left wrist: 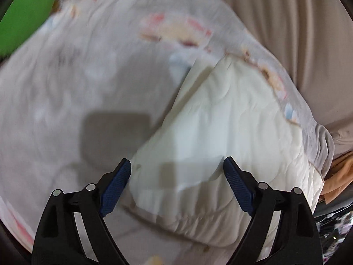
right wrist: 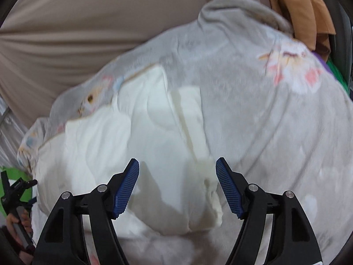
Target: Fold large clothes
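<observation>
Beige bedding (left wrist: 297, 22) carries a grey printed quilt (left wrist: 88, 66), cream flap (left wrist: 220, 121) folded over; left gripper (left wrist: 177, 170) and right gripper (right wrist: 177, 170) released, folds remaining

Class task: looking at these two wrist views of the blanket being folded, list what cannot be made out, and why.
- Left view: blanket print, blurred.
- Left view: green thing, cut off by the edge.
- Right view: orange cloth, partly behind the blanket.
- Right view: left hand-held gripper, small at the rim; its fingers are unclear.

Beige sheeted bed (right wrist: 99, 17), grey printed quilt (right wrist: 253, 110) on it, orange cloth (right wrist: 297, 11) beside
</observation>
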`<state>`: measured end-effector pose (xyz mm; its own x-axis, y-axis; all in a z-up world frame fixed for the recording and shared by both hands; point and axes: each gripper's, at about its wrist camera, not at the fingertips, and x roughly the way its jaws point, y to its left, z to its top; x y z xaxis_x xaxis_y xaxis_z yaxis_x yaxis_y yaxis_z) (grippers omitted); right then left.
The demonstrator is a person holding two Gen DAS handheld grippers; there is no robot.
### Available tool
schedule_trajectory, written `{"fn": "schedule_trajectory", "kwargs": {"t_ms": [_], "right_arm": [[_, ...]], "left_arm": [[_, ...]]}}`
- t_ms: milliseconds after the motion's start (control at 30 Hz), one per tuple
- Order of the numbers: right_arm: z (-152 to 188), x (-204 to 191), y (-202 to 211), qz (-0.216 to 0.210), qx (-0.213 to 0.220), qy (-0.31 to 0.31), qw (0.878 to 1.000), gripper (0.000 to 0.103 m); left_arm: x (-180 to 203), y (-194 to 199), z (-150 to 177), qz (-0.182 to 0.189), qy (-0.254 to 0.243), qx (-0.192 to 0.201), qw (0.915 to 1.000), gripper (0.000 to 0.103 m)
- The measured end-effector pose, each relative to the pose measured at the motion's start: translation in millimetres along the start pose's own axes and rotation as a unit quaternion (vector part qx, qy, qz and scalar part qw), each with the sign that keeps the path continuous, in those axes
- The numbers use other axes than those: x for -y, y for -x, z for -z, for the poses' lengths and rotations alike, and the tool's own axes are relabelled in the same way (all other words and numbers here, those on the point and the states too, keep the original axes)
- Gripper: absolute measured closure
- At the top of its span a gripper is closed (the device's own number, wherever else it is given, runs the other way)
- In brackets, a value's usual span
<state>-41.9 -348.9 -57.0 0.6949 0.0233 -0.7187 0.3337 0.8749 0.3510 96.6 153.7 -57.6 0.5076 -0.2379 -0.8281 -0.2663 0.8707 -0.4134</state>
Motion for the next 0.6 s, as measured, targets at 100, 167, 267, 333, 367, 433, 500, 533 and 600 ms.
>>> {"fn": "schedule_trajectory", "kwargs": {"t_ms": [100, 167, 267, 333, 367, 433, 500, 533, 600], "right_arm": [[10.2, -0.4, -9.8, -0.005, -0.018, -0.012, 1.000, 0.033], [12.2, 0.1, -9.8, -0.004, -0.022, -0.021, 1.000, 0.049], [7.9, 9.5, 4.1, -0.044, -0.022, -0.064, 0.997, 0.093], [6.4, 6.2, 25.0, -0.058, -0.012, -0.057, 0.997, 0.094], [8.9, 2.7, 36.9, -0.061, -0.014, -0.047, 0.997, 0.095], [19.3, -0.6, 55.6, -0.060, -0.026, -0.029, 0.997, 0.095], [38.8, 0.2, 71.9, -0.051, -0.050, -0.014, 0.997, 0.095], [49.0, 3.5, 77.1, -0.043, -0.063, -0.011, 0.997, 0.095], [73.1, 14.5, 82.2, -0.026, -0.096, -0.014, 0.995, 0.095]], "left_arm": [[-6.6, -5.3, 10.5, 0.002, -0.012, -0.006, 0.9999, 0.017], [-7.7, -5.0, 10.0, 0.004, -0.018, -0.007, 0.9998, 0.024], [-7.3, 1.3, 5.0, 0.020, -0.019, -0.030, 0.9992, 0.075], [-11.5, 13.2, 2.7, 0.032, -0.021, -0.040, 0.9984, 0.091], [-11.9, 23.9, 3.8, 0.035, -0.031, -0.045, 0.9979, 0.092], [-13.6, 42.3, 10.4, 0.034, -0.058, -0.052, 0.9964, 0.093], [-20.2, 59.6, 23.2, 0.023, -0.081, -0.064, 0.9944, 0.094], [-24.5, 64.9, 30.1, 0.016, -0.086, -0.074, 0.9934, 0.094], [-37.6, 70.0, 50.8, -0.004, -0.089, -0.102, 0.9908, 0.094]]}}
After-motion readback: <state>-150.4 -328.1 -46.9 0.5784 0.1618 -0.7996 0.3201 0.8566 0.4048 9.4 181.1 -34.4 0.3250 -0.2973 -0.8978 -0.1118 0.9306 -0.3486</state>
